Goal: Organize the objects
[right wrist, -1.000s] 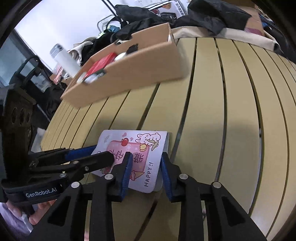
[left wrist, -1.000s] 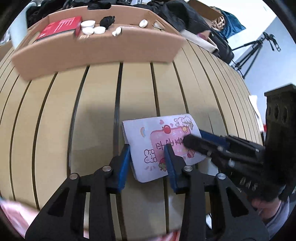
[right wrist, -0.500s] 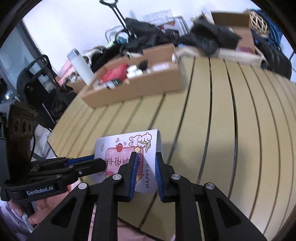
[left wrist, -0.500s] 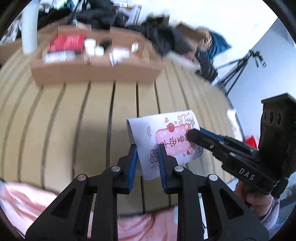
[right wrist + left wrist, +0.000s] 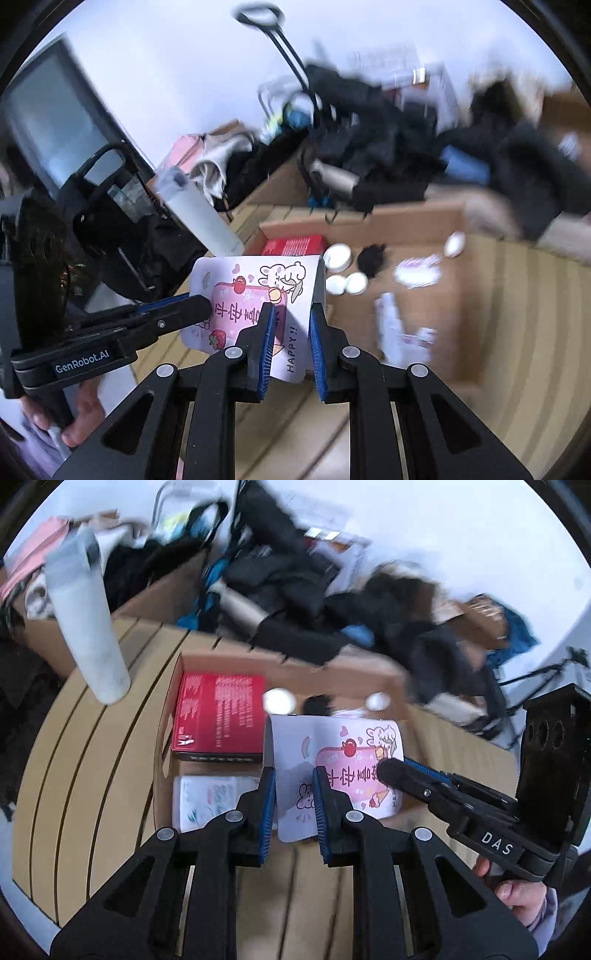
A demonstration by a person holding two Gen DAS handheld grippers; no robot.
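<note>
A white greeting card (image 5: pixel 332 768) with pink cartoon art is held in the air by both grippers, over the cardboard tray (image 5: pixel 354 672). My left gripper (image 5: pixel 293 782) is shut on the card's left edge. My right gripper (image 5: pixel 290 317) is shut on its right edge; the card (image 5: pixel 255 291) reads "HAPPY!!". In the left wrist view the right gripper's fingers (image 5: pixel 406 775) reach in from the right. In the right wrist view the left gripper's fingers (image 5: pixel 173 310) reach in from the left.
The tray (image 5: pixel 413 218) holds a red box (image 5: pixel 218 716), white round lids (image 5: pixel 338 258), a black clump (image 5: pixel 371 258), white packets (image 5: pixel 207 801) and a tube (image 5: pixel 388 325). A white bottle (image 5: pixel 88 638) stands left of it. Dark bags (image 5: pixel 295 590) pile behind the slatted table (image 5: pixel 92 760).
Both grippers have lifted the card off the table and carried it forward and up, over the cardboard tray. Both stayed shut on the card.
</note>
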